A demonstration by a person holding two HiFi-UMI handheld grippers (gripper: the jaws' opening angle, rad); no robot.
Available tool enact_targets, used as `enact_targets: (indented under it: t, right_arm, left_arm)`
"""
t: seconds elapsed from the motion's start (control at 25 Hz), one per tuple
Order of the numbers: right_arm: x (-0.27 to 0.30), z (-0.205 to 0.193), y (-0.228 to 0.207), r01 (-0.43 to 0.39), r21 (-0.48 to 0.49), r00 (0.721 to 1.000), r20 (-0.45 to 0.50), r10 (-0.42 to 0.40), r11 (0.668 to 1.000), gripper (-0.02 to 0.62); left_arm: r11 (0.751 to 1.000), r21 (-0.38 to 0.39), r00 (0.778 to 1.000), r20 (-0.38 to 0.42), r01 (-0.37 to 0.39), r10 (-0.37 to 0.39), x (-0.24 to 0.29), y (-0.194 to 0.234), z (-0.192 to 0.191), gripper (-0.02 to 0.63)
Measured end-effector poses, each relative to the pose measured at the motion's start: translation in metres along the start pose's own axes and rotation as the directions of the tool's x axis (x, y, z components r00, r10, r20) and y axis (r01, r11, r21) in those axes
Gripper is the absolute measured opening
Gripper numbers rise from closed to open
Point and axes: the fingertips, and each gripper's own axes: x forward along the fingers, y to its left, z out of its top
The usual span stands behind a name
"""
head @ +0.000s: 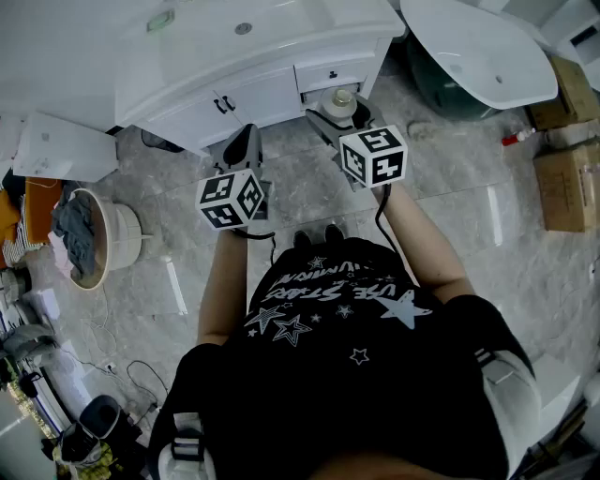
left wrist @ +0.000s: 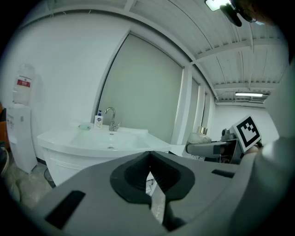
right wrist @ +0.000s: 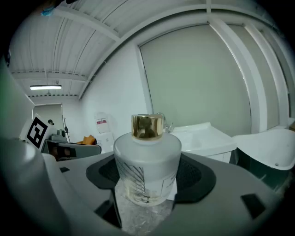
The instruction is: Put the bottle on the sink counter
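1. Stood on the marble floor a little short of the white sink counter, a gripper in each hand, both tipped slightly downward toward the vanity.
2. Held the bottle upright in the right gripper, jaws spread wide and pressed to either side of the frosted glass body, gold cap on top; in mid-air, well apart from the counter and not yet set down.
3. Carried nothing in the left gripper, jaws closed together, off to the bottle's left.
4. Judged to be the carry stage, with the placing itself yet to come.
5. Called for a level, unhurried approach: bottle upright, raised clear of the counter's front rim before crossing it.
6. Best aimed at a flat strip of counter beside the basin rather than the sloping bowl, and away from the faucet, the soap bottle and the green dish along the back edge.
7. Likely smooth and fairly heavy as glass, so worth a firm squeeze all the way down.
8. Best released only after a flat landing of the base, then backed straight out to avoid a knock.
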Motion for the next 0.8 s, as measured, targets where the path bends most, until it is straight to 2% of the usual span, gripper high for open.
enact_targets:
  t: [0.4, 0.8]
  right_arm:
    - [-0.002, -0.006, 0.026, 0.015, -0.01, 1.0, -0.01, -0.015, 1.0, 0.321]
    - [0.018, -0.017, 0.051, 0.038, -0.004, 0.999, -0.025, -0.038, 0.999, 0.321]
  left_arm:
    - [1.0, -0.007, 1.0, -0.004, 0.03, -0.03, -0.018, 0.009, -0.009, 0.008]
    - [0.999, -0.031, 0.999, -0.024, 0.026, -0.027, -0.041, 0.05, -0.023, 0.009]
